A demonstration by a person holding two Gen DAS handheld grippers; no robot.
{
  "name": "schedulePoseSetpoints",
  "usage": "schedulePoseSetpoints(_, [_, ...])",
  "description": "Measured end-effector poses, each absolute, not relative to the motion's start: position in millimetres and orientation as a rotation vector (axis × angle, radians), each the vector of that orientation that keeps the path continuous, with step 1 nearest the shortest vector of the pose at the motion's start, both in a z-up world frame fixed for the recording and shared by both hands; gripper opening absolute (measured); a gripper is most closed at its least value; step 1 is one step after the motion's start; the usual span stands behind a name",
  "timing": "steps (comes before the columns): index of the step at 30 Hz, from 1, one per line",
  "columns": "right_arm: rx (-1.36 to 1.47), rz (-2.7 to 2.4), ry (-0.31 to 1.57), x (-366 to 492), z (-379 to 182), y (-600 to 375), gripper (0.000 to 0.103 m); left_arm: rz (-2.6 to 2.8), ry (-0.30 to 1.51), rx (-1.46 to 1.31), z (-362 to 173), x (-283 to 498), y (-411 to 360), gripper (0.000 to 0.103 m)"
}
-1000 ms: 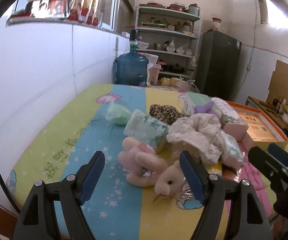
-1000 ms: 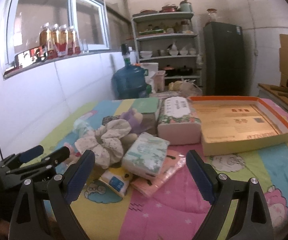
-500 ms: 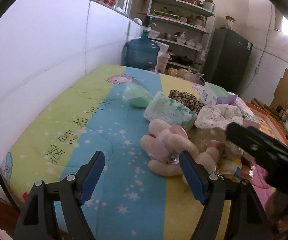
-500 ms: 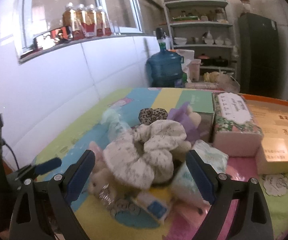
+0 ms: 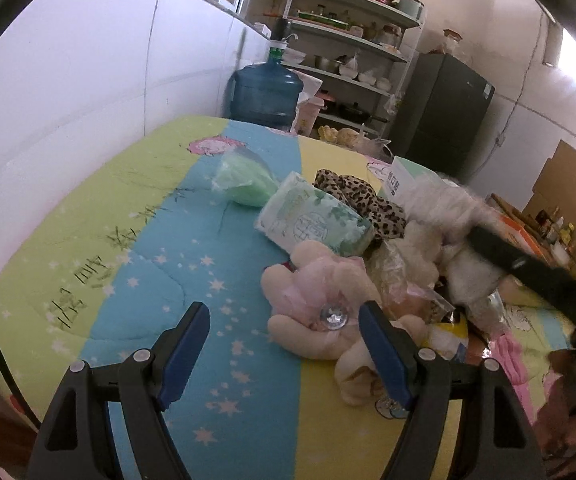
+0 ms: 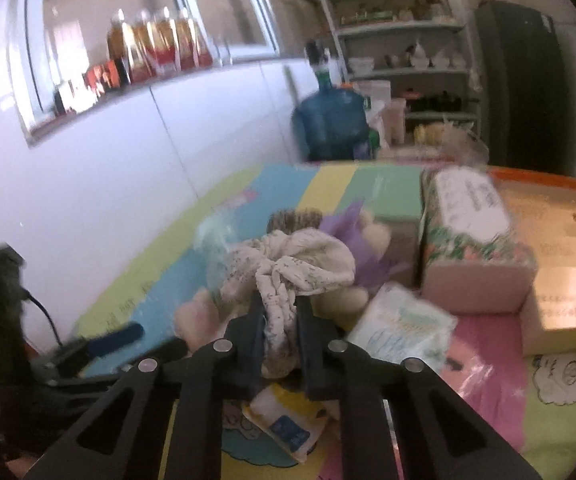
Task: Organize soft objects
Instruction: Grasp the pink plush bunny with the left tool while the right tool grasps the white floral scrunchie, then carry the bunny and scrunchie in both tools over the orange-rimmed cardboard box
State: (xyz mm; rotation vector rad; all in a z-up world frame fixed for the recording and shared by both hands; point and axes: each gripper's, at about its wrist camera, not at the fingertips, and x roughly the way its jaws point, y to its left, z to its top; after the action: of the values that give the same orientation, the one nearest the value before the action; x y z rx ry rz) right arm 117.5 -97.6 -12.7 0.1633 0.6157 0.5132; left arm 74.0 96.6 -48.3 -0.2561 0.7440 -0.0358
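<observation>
On the quilt (image 5: pixel 156 280), amid the heap of soft things, the right gripper (image 6: pixel 280 312) has its jaws clamped on the floral cloth (image 6: pixel 299 264) (blurred in that view). Beside it the left gripper (image 5: pixel 284 348) hangs with jaws wide apart, the pink plush (image 5: pixel 319 304) lying between them.

Quilt (image 5: pixel 136 248) is showing lime, sky-blue, yellow and pink bands with white stars. Near its far edge, bag (image 5: pixel 244 182) is showing mint green. Beside the bag, tissue pack (image 5: pixel 311 220) is showing white with green print; scrunchie (image 5: pixel 361 200) is showing leopard spots. Plush rabbit (image 5: pixel 319 300) is showing pale pink. Cloth (image 6: pixel 288 264) is showing cream with dark flecks. Left tongs (image 5: pixel 284 344) are showing blue pads.
</observation>
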Motion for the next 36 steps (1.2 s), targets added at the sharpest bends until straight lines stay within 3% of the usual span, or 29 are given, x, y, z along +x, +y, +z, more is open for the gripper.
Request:
schedulePoseSetpoints(10, [0.176, 0.571, 0.519, 75.5, 17.3, -112.9, 0.015, -0.117, 0.76, -0.379, -63.6, 90.6, 85.9, 0.077])
schedulePoseSetpoints(14, [0.185, 0.559, 0.529, 69.9, 15.3, -119.3, 0.015, -0.184, 0.734, -0.386, -65.6, 86.9, 73.4, 0.041])
schedulePoseSetpoints(17, [0.186, 0.547, 0.532, 67.1, 13.6, -123.5, 0.015, -0.183, 0.703, -0.342, -57.8, 80.1, 66.6, 0.036])
schedulePoseSetpoints(36, [0.214, 0.527, 0.457, 50.0, 24.8, -151.8, 0.015, -0.218, 0.493, -0.188, 16.5, 44.4, 30.6, 0.032])
